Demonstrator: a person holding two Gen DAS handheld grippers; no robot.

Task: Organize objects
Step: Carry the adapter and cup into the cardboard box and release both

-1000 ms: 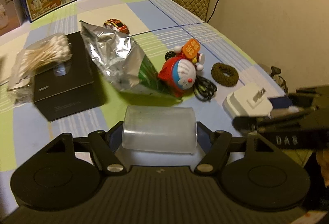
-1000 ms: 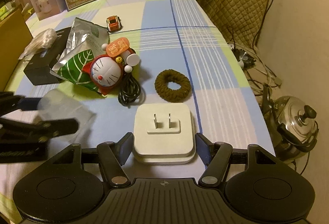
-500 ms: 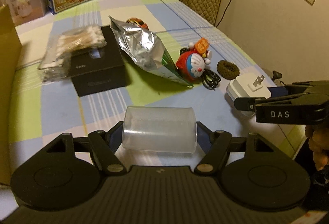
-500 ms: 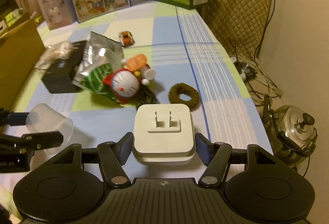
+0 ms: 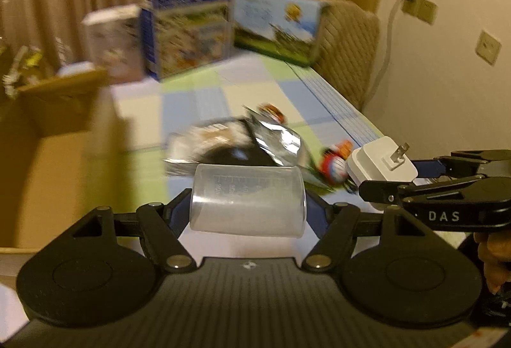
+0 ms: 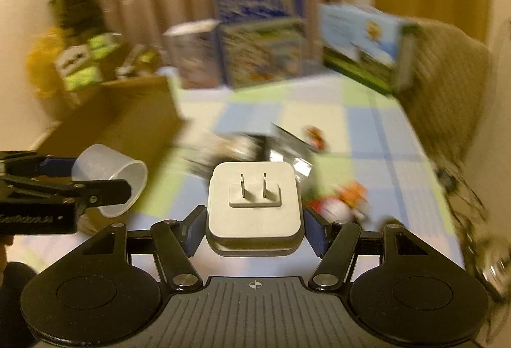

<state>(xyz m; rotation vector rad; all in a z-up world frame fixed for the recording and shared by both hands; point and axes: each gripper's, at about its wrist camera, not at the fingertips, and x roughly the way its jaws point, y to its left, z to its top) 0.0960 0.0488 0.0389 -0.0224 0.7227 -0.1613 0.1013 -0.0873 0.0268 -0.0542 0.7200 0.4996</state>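
At nine o'clock stands a cardboard box. The left hand-held gripper clamps a clear measuring cup above the bench; at three o'clock, the right hand-held gripper clamps a white charger.

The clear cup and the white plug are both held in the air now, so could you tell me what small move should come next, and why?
Probably carry the clear cup leftward over the cardboard box: the left gripper is shut on it, and the box stands just left.
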